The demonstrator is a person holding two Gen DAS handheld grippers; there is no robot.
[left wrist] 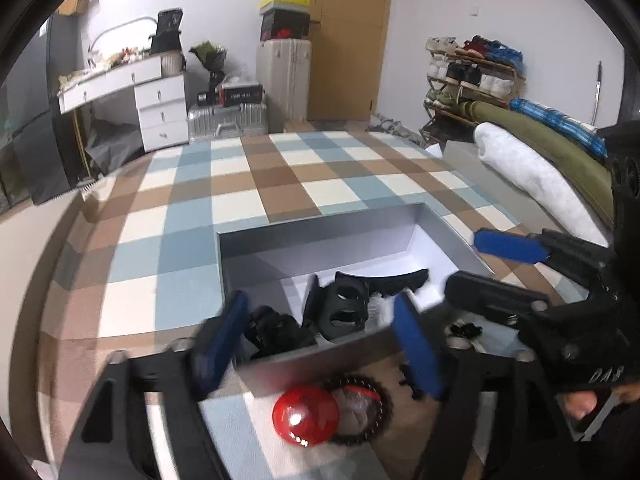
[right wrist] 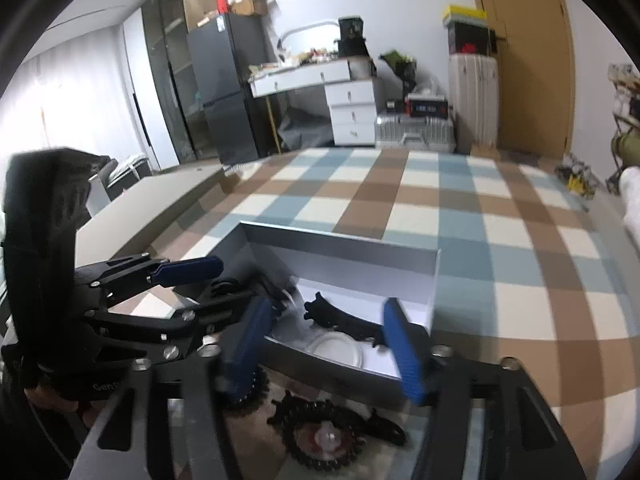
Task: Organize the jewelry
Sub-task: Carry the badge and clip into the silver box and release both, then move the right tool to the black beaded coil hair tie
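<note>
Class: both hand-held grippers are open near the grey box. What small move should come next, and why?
Probably lower the left hand-held gripper onto the black beaded bracelet beside the red disc: it lies outside the grey box, which already holds other black pieces.

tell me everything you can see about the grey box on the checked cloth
The grey box is an open, lidless rectangular tray with matte silver-grey walls, seemingly card, and a white floor. It sits flat on the checked cloth. Inside lie black hair clips, a long curved black piece and a clear round lid. A black beaded bracelet lies just outside its near wall.
</note>
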